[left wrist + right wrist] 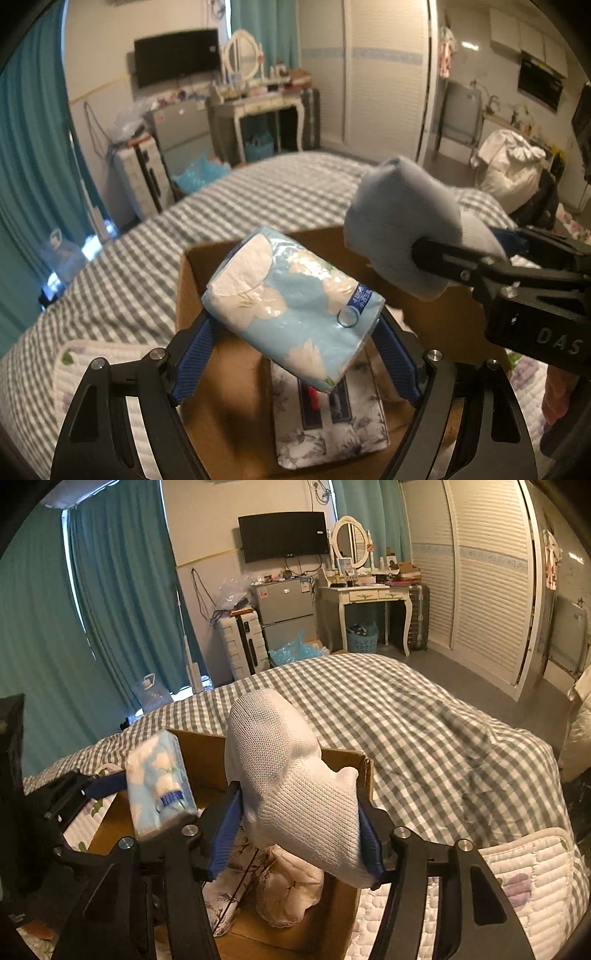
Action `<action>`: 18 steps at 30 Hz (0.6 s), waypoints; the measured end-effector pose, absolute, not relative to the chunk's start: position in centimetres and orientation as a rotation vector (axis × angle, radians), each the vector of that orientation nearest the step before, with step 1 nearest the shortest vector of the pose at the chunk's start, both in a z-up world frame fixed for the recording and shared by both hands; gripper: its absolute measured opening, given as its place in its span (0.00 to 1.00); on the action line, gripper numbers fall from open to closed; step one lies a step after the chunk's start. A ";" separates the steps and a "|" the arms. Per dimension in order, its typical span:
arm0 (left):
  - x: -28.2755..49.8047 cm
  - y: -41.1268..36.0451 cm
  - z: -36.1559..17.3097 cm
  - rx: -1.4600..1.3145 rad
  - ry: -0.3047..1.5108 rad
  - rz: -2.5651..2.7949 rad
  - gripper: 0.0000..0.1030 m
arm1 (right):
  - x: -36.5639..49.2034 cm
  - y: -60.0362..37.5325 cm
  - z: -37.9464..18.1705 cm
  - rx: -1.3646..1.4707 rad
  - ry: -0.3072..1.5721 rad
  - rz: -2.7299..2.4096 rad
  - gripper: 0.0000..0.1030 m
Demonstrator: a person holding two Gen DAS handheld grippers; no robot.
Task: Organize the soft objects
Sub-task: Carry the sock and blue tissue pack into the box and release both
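My left gripper (pixel 295 332) is shut on a light-blue flowered tissue pack (pixel 291 306) and holds it above an open cardboard box (pixel 195 258) on the bed. My right gripper (pixel 301 823) is shut on a white knitted sock bundle (pixel 291 775), also above the box (pixel 347 760). The bundle shows in the left wrist view (pixel 399 225), right of the tissue pack. The tissue pack shows in the right wrist view (pixel 159 782), left of the bundle. Inside the box lie a grey flowered pouch (pixel 332 424) and a cream cloth item (pixel 291 890).
The box stands on a bed with a grey checked cover (pixel 424 716). A white quilted pad (pixel 524 878) lies under and beside the box. Beyond the bed are a small fridge (pixel 284 609), a dressing table (pixel 369 598), teal curtains (pixel 110 590) and a slatted wardrobe (pixel 487 590).
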State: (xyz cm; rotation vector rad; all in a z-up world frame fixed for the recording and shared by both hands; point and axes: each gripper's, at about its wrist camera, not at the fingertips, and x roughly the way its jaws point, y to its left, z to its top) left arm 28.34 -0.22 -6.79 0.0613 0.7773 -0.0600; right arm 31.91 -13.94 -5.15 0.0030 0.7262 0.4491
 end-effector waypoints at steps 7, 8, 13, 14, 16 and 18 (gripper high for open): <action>25.9 -1.4 -3.8 0.110 0.767 0.021 0.81 | 29.2 -15.1 -1.1 0.033 0.658 0.452 0.72; 25.4 -1.6 -3.0 0.122 0.753 0.034 0.81 | 28.5 -15.4 -0.1 0.026 0.648 0.450 0.72; 23.1 -1.7 0.6 0.121 0.704 0.035 0.81 | 23.8 -16.8 4.9 -0.004 0.595 0.440 0.81; 22.6 -1.8 1.3 0.117 0.699 0.036 0.82 | 23.0 -17.0 5.8 -0.012 0.585 0.436 0.81; 22.3 -1.5 2.1 0.103 0.690 0.042 0.82 | 21.5 -17.3 7.1 -0.026 0.569 0.430 0.82; 22.3 -1.3 2.4 0.080 0.687 0.039 0.82 | 20.2 -17.7 8.2 -0.021 0.562 0.439 0.87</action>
